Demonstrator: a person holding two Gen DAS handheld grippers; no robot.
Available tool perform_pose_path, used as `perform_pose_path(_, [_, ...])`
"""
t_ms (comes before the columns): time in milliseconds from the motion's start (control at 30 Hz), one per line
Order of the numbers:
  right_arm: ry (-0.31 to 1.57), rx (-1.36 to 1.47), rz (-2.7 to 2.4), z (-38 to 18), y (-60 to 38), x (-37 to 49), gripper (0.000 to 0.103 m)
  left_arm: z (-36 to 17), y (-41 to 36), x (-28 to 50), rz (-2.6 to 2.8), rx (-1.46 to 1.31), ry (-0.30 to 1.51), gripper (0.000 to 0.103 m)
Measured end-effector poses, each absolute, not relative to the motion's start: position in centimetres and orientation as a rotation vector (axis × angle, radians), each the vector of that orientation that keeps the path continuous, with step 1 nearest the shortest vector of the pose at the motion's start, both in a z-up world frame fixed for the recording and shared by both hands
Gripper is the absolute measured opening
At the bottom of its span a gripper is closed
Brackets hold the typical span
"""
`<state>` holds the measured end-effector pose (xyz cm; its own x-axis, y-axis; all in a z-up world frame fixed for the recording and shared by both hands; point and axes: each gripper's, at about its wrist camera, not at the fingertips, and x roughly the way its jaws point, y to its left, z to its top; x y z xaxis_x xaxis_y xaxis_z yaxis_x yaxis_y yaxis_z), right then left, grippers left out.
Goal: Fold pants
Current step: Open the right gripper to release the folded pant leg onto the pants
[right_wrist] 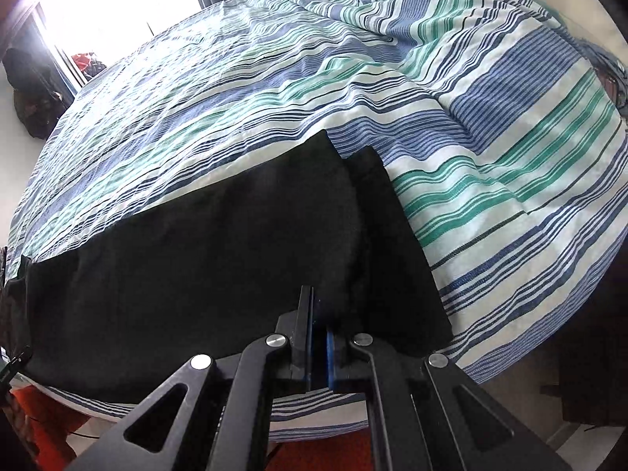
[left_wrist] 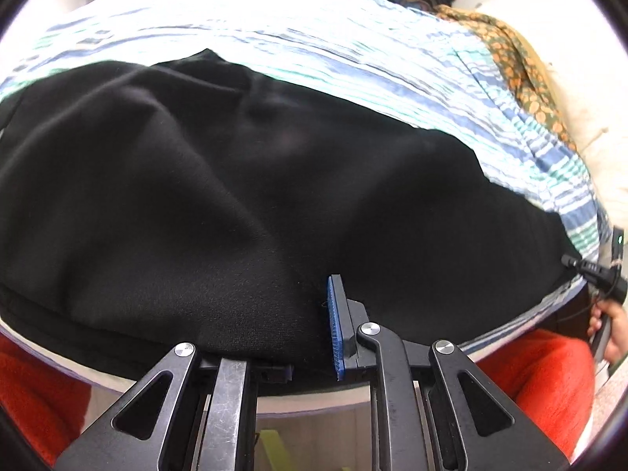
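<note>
Lying lengthwise along the near edge of the bed (right_wrist: 510,125), the black pants (right_wrist: 204,259) rest on the striped sheet (right_wrist: 490,204), legs stacked with hems slightly offset at the far right, likely so they can be halved again. Right tool (right_wrist: 318,337): clenched on the near pants edge, cloth pinched between its blue pads. Left tool (left_wrist: 310,337): one finger (left_wrist: 337,325) shows, the other is hidden under the fabric; grip cannot be told. No containers in view.
</note>
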<state>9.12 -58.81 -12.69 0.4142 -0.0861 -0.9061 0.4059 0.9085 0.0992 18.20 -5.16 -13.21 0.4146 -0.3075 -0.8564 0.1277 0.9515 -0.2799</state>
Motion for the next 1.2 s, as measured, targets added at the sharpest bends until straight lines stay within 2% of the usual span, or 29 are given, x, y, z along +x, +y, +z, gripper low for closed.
perform_pose_path(133, [1.045, 0.359, -0.363, -11.7, -59.2, 7.8, 0.005, -13.5, -6.2, 18.3, -0.299, -0.146, 1.117, 0.014])
perform_pose_path(467, [1.085, 0.354, -0.400, -12.2, -59.8, 7.5, 0.005, -13.9, -7.5, 19.6, -0.308, -0.065, 1.139, 0.014])
perform_pose_path(533, [1.070, 0.331, -0.404, -11.8, -59.4, 7.3, 0.014, -13.6, -7.7, 19.3, -0.314, -0.057, 1.160, 0.018])
perform_pose_path(600, [1.045, 0.318, -0.393, -11.1, -59.1, 6.6, 0.046, -13.1, -7.4, 18.2, -0.310, -0.039, 1.197, 0.033])
perform_pose_path(633, [1.024, 0.301, -0.402, -10.5, -59.0, 6.0, 0.053, -12.6, -6.9, 17.6, -0.307, -0.030, 1.212, 0.046])
perform_pose_path(667, [1.000, 0.257, -0.441, -9.8, -58.7, 5.4, 0.057, -11.9, -6.3, 17.0, -0.308, -0.028, 1.217, 0.048])
perform_pose_path(800, [0.919, 0.147, -0.434, -7.3, -57.0, 4.5, 0.057, -8.4, -3.2, 15.8, -0.270, -0.034, 1.124, 0.048])
perform_pose_path(900, [0.928, 0.162, -0.282, -7.4, -55.5, 6.1, 0.056, -6.4, -0.7, 18.4, -0.179, -0.056, 1.017, 0.049])
perform_pose_path(1000, [0.997, 0.180, -0.204, -9.5, -54.8, 8.4, 0.056, -8.8, -0.1, 20.4, -0.088, 0.053, 1.023, 0.052])
perform_pose_path(1100, [1.189, 0.248, -0.207, -13.8, -55.9, 10.2, 0.056, -13.5, 0.5, 20.8, -0.036, 0.161, 1.158, 0.052])
perform_pose_path(1200, [1.198, 0.306, -0.192, -14.3, -56.9, 10.3, 0.056, -13.9, 0.3, 19.3, -0.046, 0.208, 1.111, 0.052])
